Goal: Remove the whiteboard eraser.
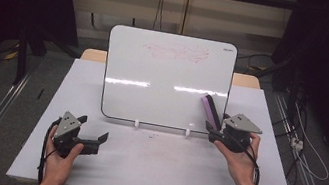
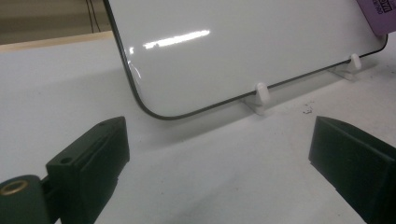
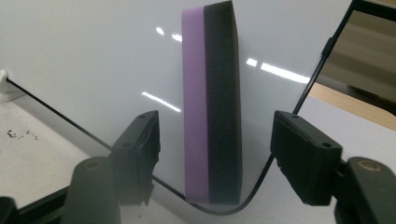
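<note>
A white whiteboard stands upright on the table, with faint red smears near its top. A purple and black eraser leans on end against the board's lower right corner. My right gripper has a jaw on each side of the eraser; a gap shows on both sides, so the pads do not press it. My left gripper rests wide open near the table's front left, with nothing between its jaws.
The board rests in two small white clip feet on the white table. A few dark crumbs lie in front of the board. Dark stands and cables flank the table on the floor.
</note>
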Available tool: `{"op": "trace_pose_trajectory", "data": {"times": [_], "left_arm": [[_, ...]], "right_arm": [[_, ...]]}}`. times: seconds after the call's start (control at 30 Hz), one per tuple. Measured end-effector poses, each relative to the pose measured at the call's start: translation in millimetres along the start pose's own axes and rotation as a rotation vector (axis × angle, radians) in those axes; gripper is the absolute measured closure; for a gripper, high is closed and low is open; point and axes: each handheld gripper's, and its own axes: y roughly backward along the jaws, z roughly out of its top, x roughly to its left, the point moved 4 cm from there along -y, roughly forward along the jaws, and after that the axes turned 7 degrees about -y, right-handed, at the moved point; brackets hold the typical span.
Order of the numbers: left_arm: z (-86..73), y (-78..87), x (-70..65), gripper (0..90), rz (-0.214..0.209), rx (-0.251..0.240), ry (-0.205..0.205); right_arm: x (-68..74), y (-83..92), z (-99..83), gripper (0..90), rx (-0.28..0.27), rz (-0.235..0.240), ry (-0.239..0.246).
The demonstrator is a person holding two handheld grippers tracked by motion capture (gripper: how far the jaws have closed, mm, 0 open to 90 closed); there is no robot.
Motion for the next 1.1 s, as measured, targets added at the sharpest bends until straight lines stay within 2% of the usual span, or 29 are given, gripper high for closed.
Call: {"op": "trace_pose_trajectory", "data": {"times": [0.07,0.17,0.27,0.33,0.47,0.5,0.77,0.83,1.1], "left_arm": [[0.1,1.2,-0.1,4.9,0.005,-0.003,0.003],[1.0,1.1,0.2,4.9,0.013,-0.001,0.004],[0.4,-0.3,-0.5,4.9,0.014,0.005,0.010],[1.0,-0.7,-0.5,4.9,0.015,0.006,0.005],[1.2,-0.9,-1.0,4.9,0.013,0.006,-0.002],[0.9,-0.3,-1.3,4.9,0.012,0.005,-0.001],[-1.3,0.9,1.2,4.9,0.009,0.006,-0.002],[-3.1,0.8,2.7,4.8,0.009,0.006,0.008],[-2.5,-1.0,4.2,4.9,0.011,0.009,0.008]], "right_arm": [[0.0,-1.1,-0.9,38.4,0.011,-0.008,0.009],[-2.9,-6.4,-2.2,44.3,0.026,-0.042,-0.002],[-3.5,-9.9,-3.1,46.3,0.033,-0.044,-0.003],[-2.6,-11.9,-4.4,50.8,0.040,-0.039,-0.008],[0.3,-13.0,-4.8,56.5,0.042,-0.045,0.014],[2.3,-13.3,-5.1,60.3,0.041,-0.048,0.019],[6.4,-13.5,-4.8,62.9,0.045,-0.086,0.050],[7.0,-13.3,-4.4,63.6,0.050,-0.092,0.057],[6.8,-13.0,-4.6,64.1,0.047,-0.091,0.060]]}}
